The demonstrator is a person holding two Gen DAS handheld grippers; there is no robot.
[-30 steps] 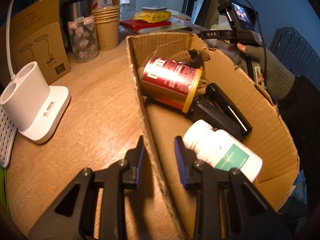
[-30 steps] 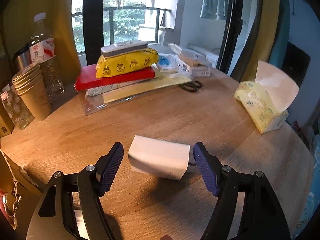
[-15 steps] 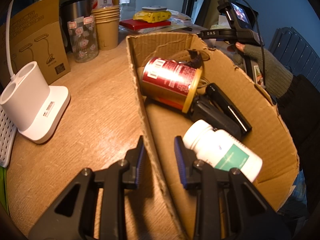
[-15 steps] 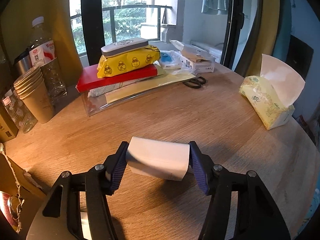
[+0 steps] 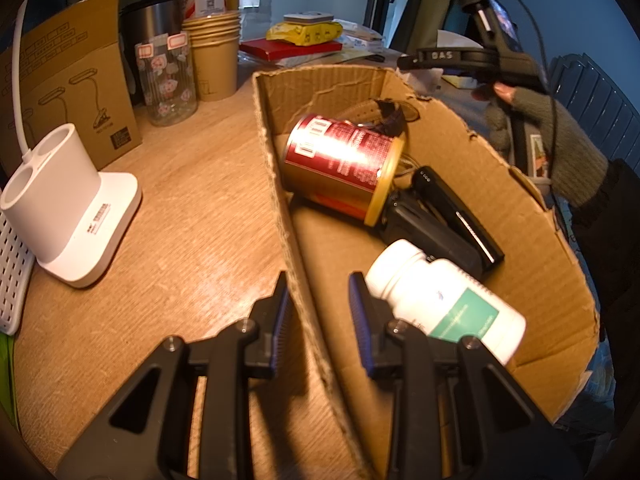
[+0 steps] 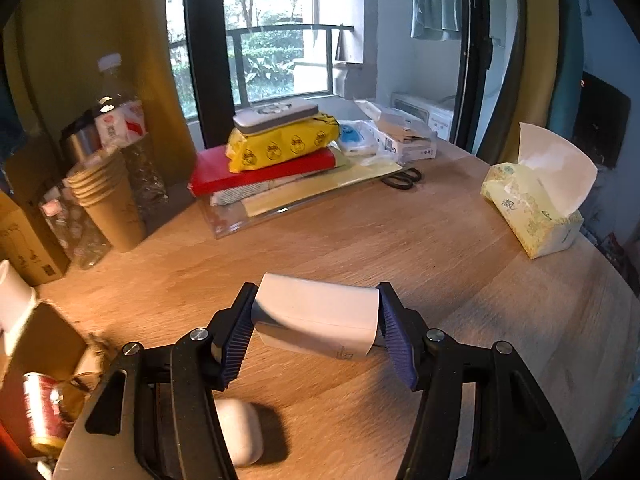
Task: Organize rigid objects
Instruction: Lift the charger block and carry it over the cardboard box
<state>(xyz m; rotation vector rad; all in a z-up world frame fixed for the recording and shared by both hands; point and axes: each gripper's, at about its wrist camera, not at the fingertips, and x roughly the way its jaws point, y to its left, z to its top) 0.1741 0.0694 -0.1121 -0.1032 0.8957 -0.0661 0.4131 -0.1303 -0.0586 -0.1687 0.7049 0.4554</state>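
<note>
i see a round wooden table (image 6: 460, 248) by a balcony window (image 6: 276, 36), my right gripper (image 6: 316, 332) clamped on a white box (image 6: 316, 320) held crosswise above it, and my left gripper (image 5: 316, 316) pinching the cardboard box (image 5: 532, 216) wall.

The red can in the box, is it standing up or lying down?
Lying down. The red can rests on its side in the cardboard box, its yellow-rimmed end against a black stapler.

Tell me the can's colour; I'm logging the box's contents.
Red and gold can, clearest in the left wrist view.
</note>
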